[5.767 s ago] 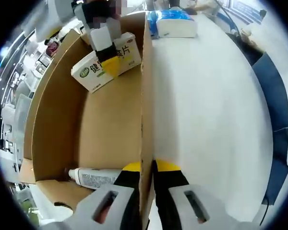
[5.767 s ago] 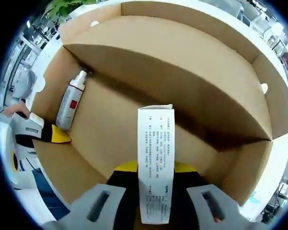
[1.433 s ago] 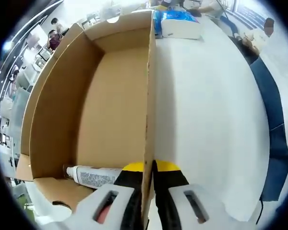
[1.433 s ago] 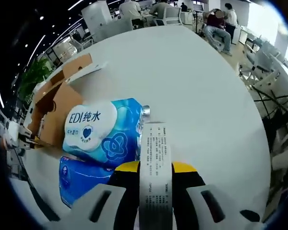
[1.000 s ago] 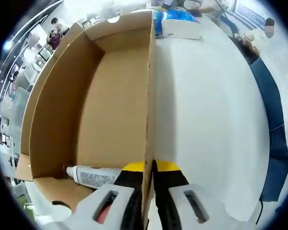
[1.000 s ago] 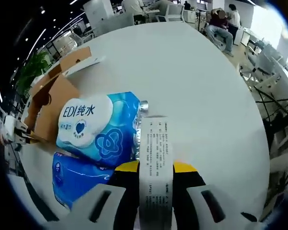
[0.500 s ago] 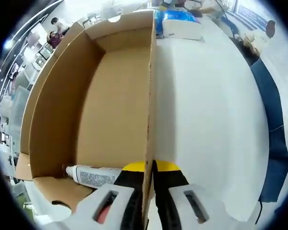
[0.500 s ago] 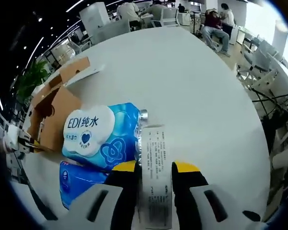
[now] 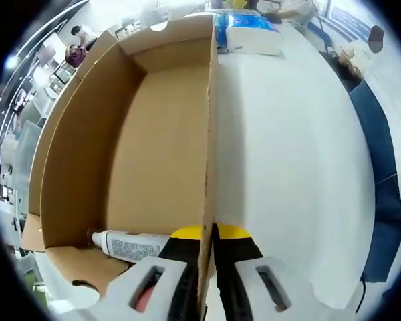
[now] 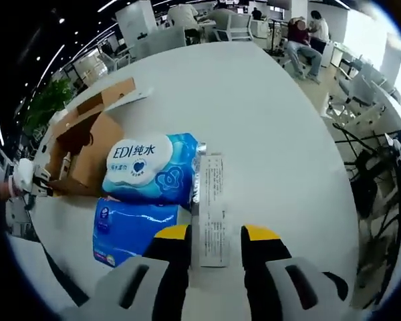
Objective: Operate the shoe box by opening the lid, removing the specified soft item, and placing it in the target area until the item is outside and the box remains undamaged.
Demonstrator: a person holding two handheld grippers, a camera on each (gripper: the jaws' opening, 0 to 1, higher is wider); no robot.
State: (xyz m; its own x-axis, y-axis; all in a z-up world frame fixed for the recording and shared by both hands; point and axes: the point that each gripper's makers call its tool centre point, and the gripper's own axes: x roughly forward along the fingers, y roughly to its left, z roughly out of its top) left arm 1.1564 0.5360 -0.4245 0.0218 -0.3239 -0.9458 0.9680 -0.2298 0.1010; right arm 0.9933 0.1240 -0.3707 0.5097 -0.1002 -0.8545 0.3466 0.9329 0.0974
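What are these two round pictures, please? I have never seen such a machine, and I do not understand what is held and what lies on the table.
A person holds a two-jaw gripper in each hand; a fisheye camera rides on each. In the left gripper view, the left gripper is shut on the wall of the open cardboard box, where a white bottle lies. In the right gripper view, the right gripper is open, and a white carton lies on the white table beside two blue tissue packs.

Open office: white table (image 10: 267,114), seated people (image 10: 301,37), potted plant (image 10: 47,100).
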